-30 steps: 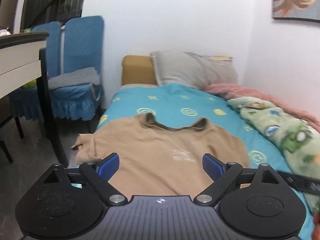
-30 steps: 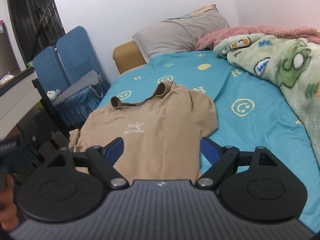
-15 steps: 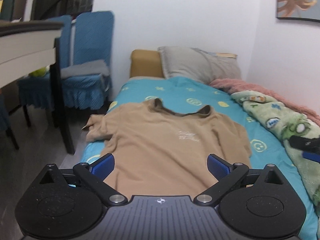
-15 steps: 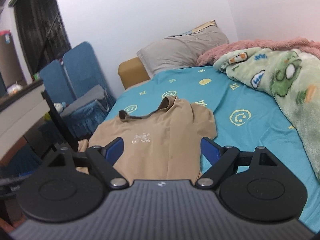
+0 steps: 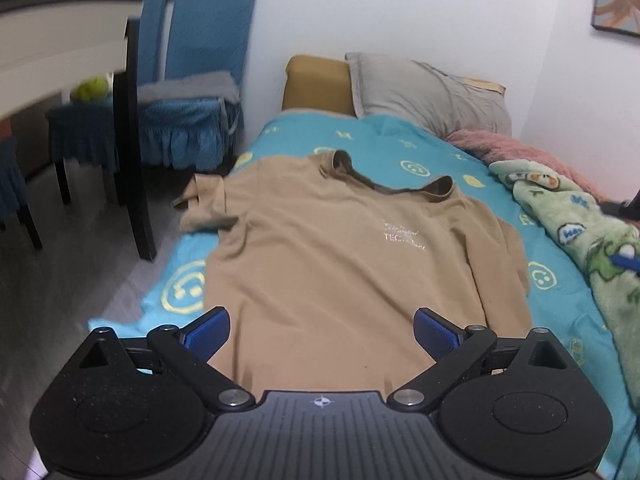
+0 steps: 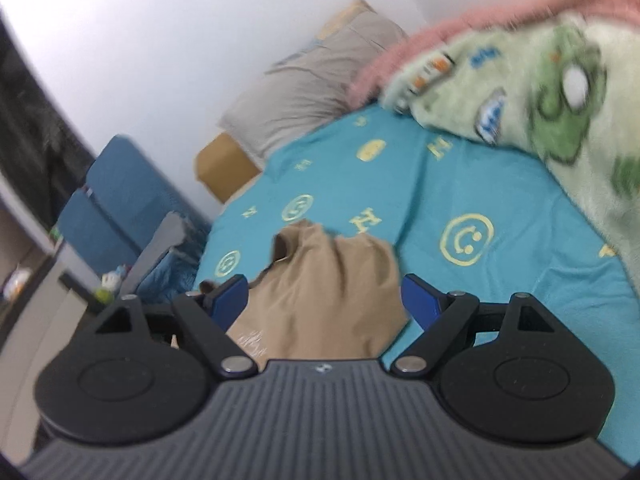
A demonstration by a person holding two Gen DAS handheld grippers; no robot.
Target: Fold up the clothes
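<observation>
A tan sweatshirt (image 5: 340,256) lies flat, face up, on the teal bed sheet (image 5: 404,148), collar towards the pillows; one sleeve (image 5: 204,204) hangs bunched over the bed's left edge. My left gripper (image 5: 322,330) hovers above its hem, open, with nothing between its blue pads. In the tilted, blurred right wrist view the sweatshirt (image 6: 328,292) shows by its shoulder and collar. My right gripper (image 6: 326,300) stands open above that shoulder, empty. A blue fingertip (image 5: 626,260) of the right gripper shows at the far right in the left wrist view.
A green cartoon blanket (image 5: 580,236) and a pink one (image 5: 516,152) are piled along the bed's right side. A grey pillow (image 5: 424,96) and a tan cushion (image 5: 316,80) lie at the head. Blue-covered chairs (image 5: 200,80) and a table with a dark leg (image 5: 132,140) stand left.
The left gripper sank closer to the sweatshirt's hem. The right gripper swept right towards the shoulder and rolled, so its view is now tilted and blurred. Both stayed open.
</observation>
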